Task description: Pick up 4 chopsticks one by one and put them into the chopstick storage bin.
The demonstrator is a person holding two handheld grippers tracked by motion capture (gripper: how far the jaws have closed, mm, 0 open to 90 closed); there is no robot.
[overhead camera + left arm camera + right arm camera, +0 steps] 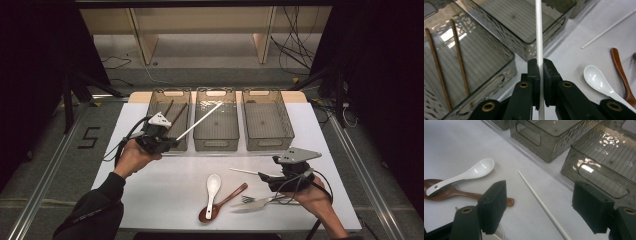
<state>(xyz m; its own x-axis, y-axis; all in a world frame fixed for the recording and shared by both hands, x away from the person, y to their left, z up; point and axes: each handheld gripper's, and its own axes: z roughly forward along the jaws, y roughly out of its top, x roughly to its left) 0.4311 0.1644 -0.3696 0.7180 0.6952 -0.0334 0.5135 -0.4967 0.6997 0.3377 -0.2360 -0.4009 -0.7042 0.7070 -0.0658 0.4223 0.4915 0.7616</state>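
Clearly, our left gripper point(170, 141) pinches a white chopstick point(200, 121) slanting over the middle bin point(216, 141). Two brown chopsticks point(175, 115) lie in the left bin point(170, 93). Our right gripper point(540, 207) is spread wide.

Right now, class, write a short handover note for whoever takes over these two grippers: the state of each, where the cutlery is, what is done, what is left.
Left gripper: shut on a white chopstick, held over the middle bin.
Right gripper: open, around the second white chopstick lying on the table.
Done: two brown chopsticks in the left bin.
Left: white spoon, wooden spoon, fork; right bin is empty.
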